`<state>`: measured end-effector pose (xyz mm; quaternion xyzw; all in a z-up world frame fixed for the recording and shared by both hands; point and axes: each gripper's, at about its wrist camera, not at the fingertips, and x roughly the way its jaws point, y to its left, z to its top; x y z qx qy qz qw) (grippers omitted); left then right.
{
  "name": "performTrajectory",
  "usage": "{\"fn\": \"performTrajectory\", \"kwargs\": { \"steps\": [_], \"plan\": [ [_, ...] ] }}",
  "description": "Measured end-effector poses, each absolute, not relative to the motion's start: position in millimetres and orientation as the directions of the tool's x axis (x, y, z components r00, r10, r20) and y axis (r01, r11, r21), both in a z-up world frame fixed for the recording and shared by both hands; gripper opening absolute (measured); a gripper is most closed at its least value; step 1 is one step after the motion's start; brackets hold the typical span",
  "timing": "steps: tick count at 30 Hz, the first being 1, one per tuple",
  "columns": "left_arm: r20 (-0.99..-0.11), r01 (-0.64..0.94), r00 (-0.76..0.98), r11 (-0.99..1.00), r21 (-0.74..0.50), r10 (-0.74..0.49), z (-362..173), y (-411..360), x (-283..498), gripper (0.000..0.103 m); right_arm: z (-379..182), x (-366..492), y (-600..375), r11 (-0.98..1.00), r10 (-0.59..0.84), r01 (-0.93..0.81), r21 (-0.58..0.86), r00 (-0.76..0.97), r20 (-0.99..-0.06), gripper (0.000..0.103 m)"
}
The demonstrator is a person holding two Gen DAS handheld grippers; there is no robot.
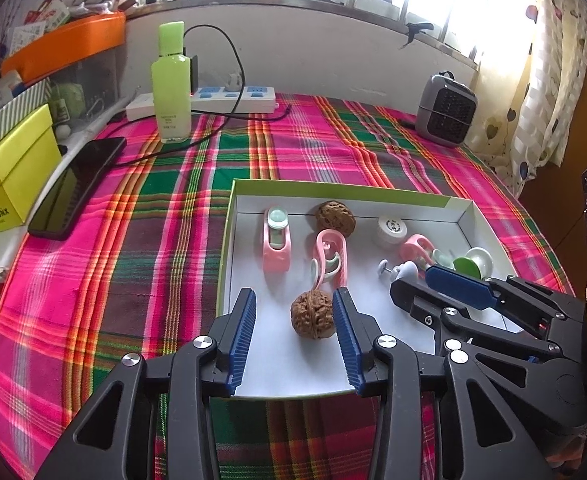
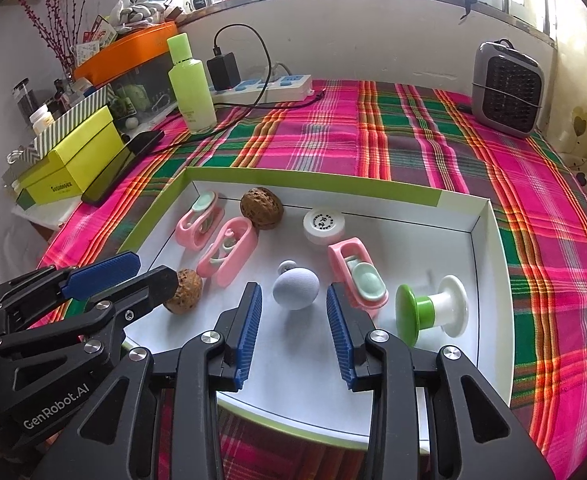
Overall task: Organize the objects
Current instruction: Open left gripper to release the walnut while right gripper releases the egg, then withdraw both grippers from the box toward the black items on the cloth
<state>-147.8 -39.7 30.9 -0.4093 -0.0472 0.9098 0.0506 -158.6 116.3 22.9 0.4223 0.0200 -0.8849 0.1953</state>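
1. Left wrist view: the left gripper [image 1: 293,320] hangs over the near part of a white tray [image 1: 229,216] that lies on a plaid cloth [image 1: 133,240] covering the desk. Its blue fingers [image 1: 242,336] stand partly apart around a walnut [image 1: 312,318] resting on the tray floor. The right-hand finger is touching or nearly touching the shell, while a clear gap shows on the other side, so nothing is clamped.
2. A second walnut [image 1: 335,218], three pink clips [image 1: 276,242], a white cap [image 1: 391,229] and a green-and-white spool [image 1: 473,265] also lie in the tray. The right gripper [image 1: 433,284] enters from the right and covers most of a pale knob [image 1: 407,269], so its shape is hard to read here.
3. Right wrist view: the right gripper [image 2: 293,300] hovers with its fingers partly spread on either side of the pale knob [image 2: 296,290], with space on both sides. One pink clip [image 2: 359,276] sits just beside the right finger.
4. The left gripper [image 2: 133,276] hides part of the near walnut [image 2: 183,291].
5. Judged step: all the small objects already seem to be in the tray, and both grippers look as if they are either letting go or lining up. If a grasp comes next, each needs to close squarely on a round, roll-prone piece without nudging its neighbours.
6. The tray's near edge is cut off behind the gripper bodies in both views.
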Motion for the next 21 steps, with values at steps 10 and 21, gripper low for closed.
{"fn": "performTrajectory", "kwargs": {
  "steps": [10,21],
  "plan": [
    [-0.739,-0.033,-0.664,-0.992,-0.123,0.113,34,-43,-139,0.038,24,-151,116,-0.923,-0.325,0.365,0.120,-0.574,-0.752,0.035],
    [-0.720,-0.022,-0.687,-0.994,-0.112,0.096,40,-42,-122,0.039,31,-137,119,-0.920,-0.334,0.373,0.120,-0.588,-0.737,0.036]
  ]
}}
